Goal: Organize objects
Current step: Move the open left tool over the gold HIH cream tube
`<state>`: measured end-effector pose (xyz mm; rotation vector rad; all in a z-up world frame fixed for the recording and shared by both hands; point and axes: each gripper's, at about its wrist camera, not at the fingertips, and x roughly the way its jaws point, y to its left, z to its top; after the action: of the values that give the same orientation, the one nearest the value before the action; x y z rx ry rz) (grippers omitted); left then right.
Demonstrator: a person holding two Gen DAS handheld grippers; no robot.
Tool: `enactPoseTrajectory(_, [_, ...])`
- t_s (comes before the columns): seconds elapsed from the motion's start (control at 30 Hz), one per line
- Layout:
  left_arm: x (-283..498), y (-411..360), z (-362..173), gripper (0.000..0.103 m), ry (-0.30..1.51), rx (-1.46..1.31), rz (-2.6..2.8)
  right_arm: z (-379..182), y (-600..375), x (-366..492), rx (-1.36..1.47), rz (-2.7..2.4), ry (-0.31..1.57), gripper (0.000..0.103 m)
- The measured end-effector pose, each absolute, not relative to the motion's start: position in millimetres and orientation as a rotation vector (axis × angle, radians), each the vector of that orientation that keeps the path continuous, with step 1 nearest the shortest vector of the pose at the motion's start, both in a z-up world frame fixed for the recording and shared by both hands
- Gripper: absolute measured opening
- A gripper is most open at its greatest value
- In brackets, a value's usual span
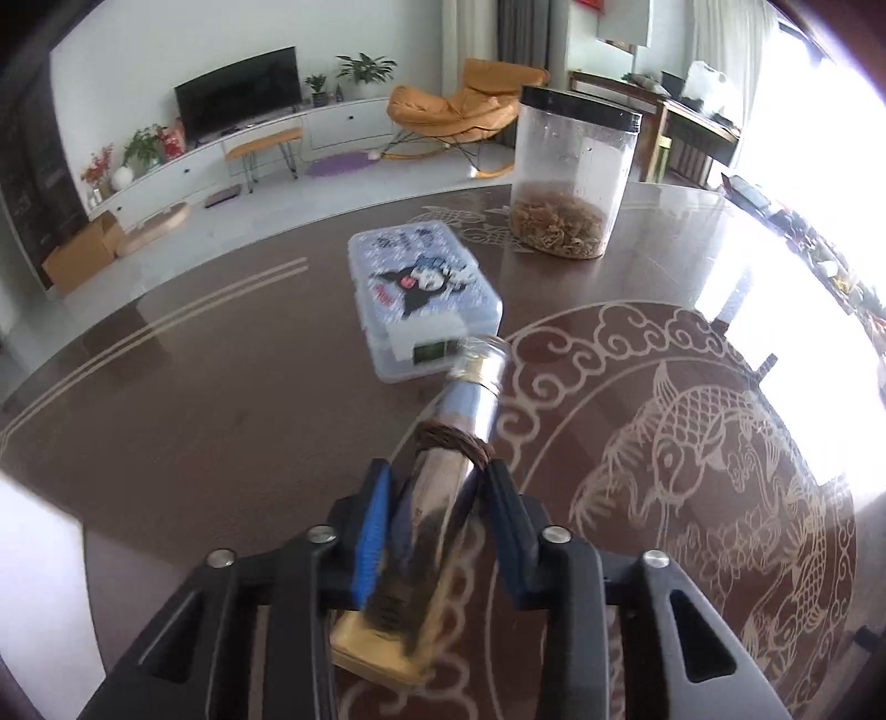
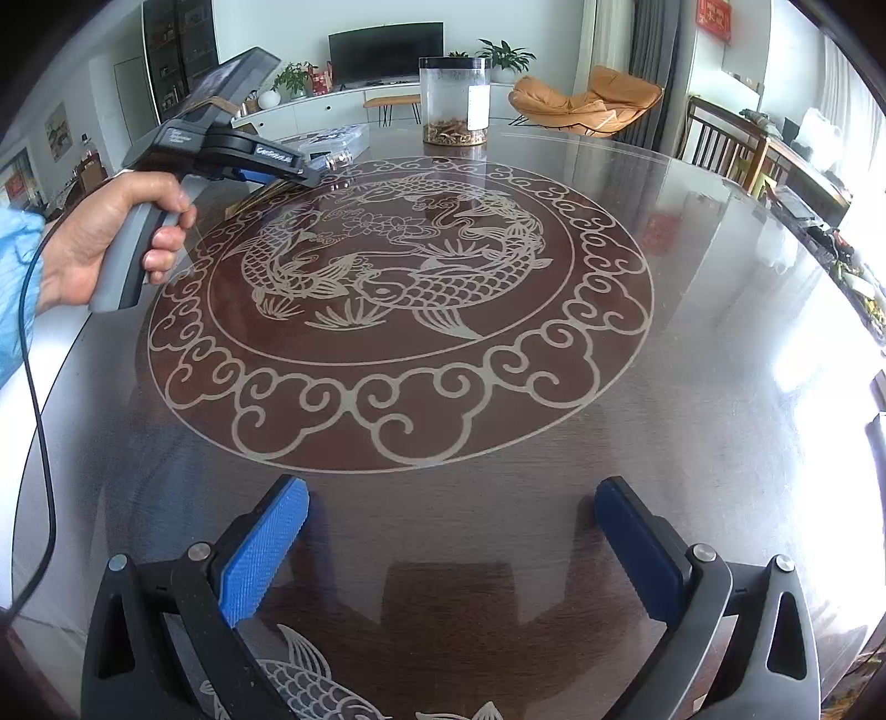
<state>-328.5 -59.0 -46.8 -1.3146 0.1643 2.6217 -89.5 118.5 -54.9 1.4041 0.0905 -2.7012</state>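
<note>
Left gripper (image 1: 437,487) fingers clamp the bottle (image 1: 443,498), neck pointing away toward the box (image 1: 423,296)

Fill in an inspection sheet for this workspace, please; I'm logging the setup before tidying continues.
Surface: glossy brown table with carp inlay, strong window glare.
Job's things: glass bottle lying between the left tongs; cartoon-printed plastic box; black-lidded clear jar, partly filled.
Clutter: nothing seen.
Grippers: left tongs shut on the bottle; right tongs open, holding nothing.
Cables: black cable by the person's sleeve.
Surroundings: living room, television, orange chair.
</note>
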Motion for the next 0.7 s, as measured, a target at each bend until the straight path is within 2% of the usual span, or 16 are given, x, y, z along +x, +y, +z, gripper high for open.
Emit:
enactPoseTrajectory(0.3, [-223.8,-87.0,-47.8,0.027,0.035,-1.402,2.841,-54.8,118.6,-89.4,1.404,-2.701,0.091,0.103])
enactPoseTrajectory(0.5, [-192.1,-103.8,-50.1,0.029,-0.045,-1.413,2.899,-54.8,118.6,-89.4,1.404,-2.701,0.091,0.103])
enactPoseTrajectory(0.57, [-189.5,-103.9,-51.5,0.043,-0.029,-1.418,2.93,-54.7,118.6,-89.3,1.404,-2.701,0.091,0.103])
enactPoseTrajectory(0.6, [-188.9,-104.1,-52.0,0.063,-0.026,-1.437,2.946,-54.7,118.6,-89.2,1.404,-2.701,0.091,0.103])
enactPoseTrajectory(0.63, [-191.0,-103.8,-53.8,0.091,-0.029,-1.466,2.939,-54.5,118.6,-89.1,1.404,-2.701,0.091,0.103])
enactPoseTrajectory(0.67, [-194.2,-103.9,-56.7,0.1,-0.038,-1.506,2.915,-54.6,118.6,-89.1,1.404,-2.701,0.091,0.103])
enactPoseTrajectory(0.7, [-196.3,-104.8,-58.7,0.103,-0.054,-1.523,2.895,-54.1,118.4,-88.9,1.404,-2.701,0.091,0.103])
